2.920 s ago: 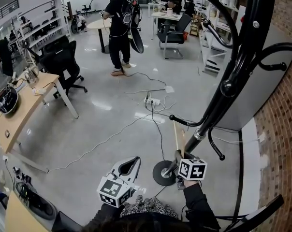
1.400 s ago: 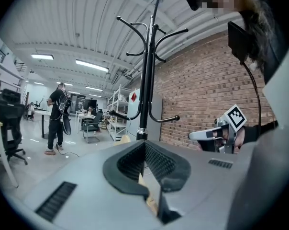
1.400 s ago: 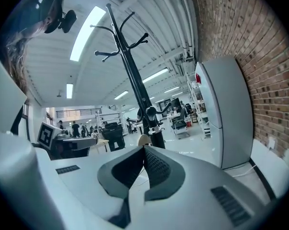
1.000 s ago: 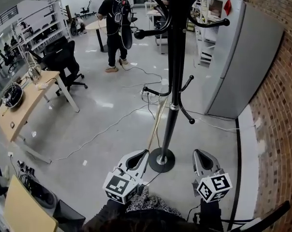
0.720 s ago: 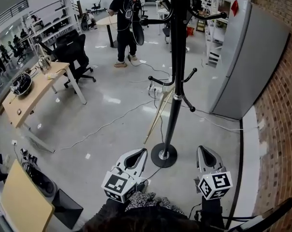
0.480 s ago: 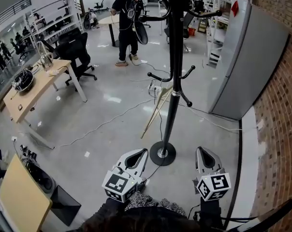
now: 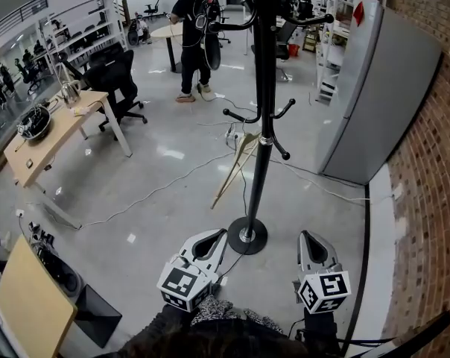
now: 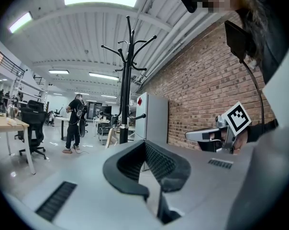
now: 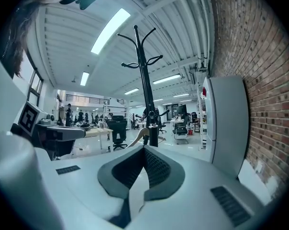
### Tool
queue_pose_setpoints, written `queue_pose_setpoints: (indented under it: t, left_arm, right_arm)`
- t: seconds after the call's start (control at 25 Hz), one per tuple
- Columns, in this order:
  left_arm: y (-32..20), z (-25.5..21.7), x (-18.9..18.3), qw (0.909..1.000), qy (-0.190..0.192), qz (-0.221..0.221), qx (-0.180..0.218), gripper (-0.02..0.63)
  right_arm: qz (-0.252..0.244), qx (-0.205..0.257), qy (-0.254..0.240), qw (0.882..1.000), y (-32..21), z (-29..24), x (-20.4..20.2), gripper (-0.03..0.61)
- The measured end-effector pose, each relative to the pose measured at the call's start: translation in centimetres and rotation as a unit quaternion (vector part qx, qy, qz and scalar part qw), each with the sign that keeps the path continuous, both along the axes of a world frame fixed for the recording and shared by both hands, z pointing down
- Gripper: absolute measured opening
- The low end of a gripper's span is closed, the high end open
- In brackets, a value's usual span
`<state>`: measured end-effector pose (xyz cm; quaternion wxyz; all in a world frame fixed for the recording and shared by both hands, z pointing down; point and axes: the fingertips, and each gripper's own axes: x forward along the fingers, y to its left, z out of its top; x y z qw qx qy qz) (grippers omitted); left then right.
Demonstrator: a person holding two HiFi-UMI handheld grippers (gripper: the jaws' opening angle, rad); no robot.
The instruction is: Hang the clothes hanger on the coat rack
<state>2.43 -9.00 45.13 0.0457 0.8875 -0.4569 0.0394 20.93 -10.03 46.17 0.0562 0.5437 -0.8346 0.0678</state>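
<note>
A black coat rack [image 7: 259, 103] stands on a round base on the grey floor ahead of me. A pale wooden clothes hanger [image 7: 231, 168] hangs tilted from one of its lower left hooks, free of both grippers. My left gripper [image 7: 214, 237] and right gripper [image 7: 308, 240] are held low near the base, both shut with nothing between the jaws. In the left gripper view the rack [image 8: 126, 80] and hanger [image 8: 109, 137] lie beyond the left gripper [image 8: 145, 145]. The right gripper view shows the rack [image 9: 145, 80] and hanger [image 9: 136, 137] past the right gripper [image 9: 144, 150].
A grey cabinet [image 7: 366, 88] stands against the brick wall [image 7: 433, 162] on the right. Cables [image 7: 173, 189] and a power strip lie on the floor behind the rack. Wooden desks [image 7: 46, 144] and black office chairs [image 7: 109, 80] are on the left. A person [image 7: 191, 28] stands far back.
The right gripper, earlier up at the hanger by the rack, has let go and drawn back. The hanger now hangs on the lower hook. I have backed away from the rack.
</note>
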Motion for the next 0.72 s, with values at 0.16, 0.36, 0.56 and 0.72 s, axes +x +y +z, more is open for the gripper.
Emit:
queue_pose_setpoints:
  t: [0.16, 0.36, 0.56, 0.72]
  left_arm:
    - [0.1, 0.0, 0.6, 1.0, 0.0, 0.007, -0.001, 0.009]
    - [0.1, 0.0, 0.2, 1.0, -0.001, 0.006, -0.004, 0.009]
    - [0.4, 0.0, 0.0, 1.0, -0.001, 0.003, -0.002, 0.008]
    - [0.7, 0.1, -0.1, 1.0, -0.001, 0.003, -0.004, 0.008]
  right_arm:
    - [0.008, 0.005, 0.027, 1.0, 0.2, -0.1, 0.7, 0.009]
    - [0.031, 0.012, 0.035, 0.999, 0.3, -0.8, 2.0, 0.008]
    - [0.036, 0.011, 0.033, 0.999, 0.8, -0.7, 2.3, 0.009]
    - [0.034, 0.007, 0.034, 0.999, 1.1, -0.6, 2.1, 0.009]
